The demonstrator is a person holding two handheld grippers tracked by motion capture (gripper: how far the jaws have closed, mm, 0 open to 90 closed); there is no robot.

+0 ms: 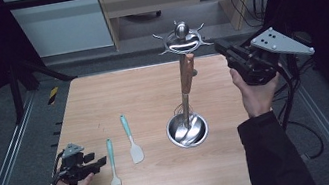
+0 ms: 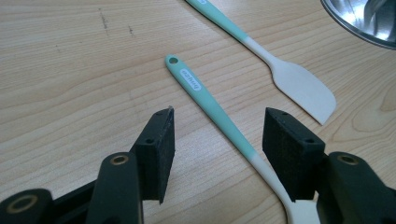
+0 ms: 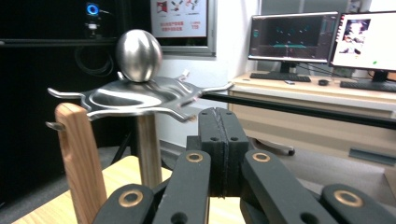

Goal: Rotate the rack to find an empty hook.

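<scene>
Brush (image 2: 210, 109): light, slim, smooth teal handle, likely slippery; take mid-handle. Left tool (image 2: 217, 140) spread astride it. Right tool (image 3: 223, 140) pressed together, empty.

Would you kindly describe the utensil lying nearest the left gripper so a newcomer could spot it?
On the wooden table, left of the steel utensil stand, lie two teal-handled tools. It is the pastry brush, nearer the left gripper; its head has bristles, whereas the spatula has a flat blade.
</scene>
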